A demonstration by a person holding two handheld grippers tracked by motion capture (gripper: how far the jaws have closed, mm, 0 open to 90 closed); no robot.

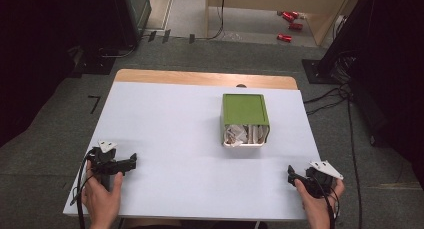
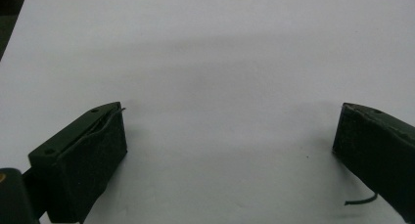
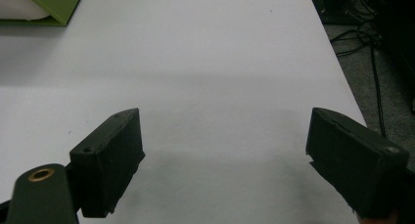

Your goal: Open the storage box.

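A small green-and-white bin (image 1: 244,110) lies on the white table (image 1: 165,119), right of centre, its open end turned toward me. Crumpled paper (image 1: 241,134) shows inside the opening. My left gripper (image 1: 131,161) rests near the front left corner, held by a hand, and its jaws point to the right. In the left gripper view the left gripper (image 2: 230,136) is open over bare tabletop. My right gripper (image 1: 291,175) sits near the front right corner. The right gripper (image 3: 225,150) is open with nothing between its fingers, and a corner of the bin (image 3: 51,4) shows far to its upper left.
A bare wooden strip (image 1: 200,78) runs along the table's far edge. Black cables (image 1: 345,99) trail over the grey floor to the right. Red cans (image 1: 290,19) lie on the floor far behind, and dark equipment stands at both sides.
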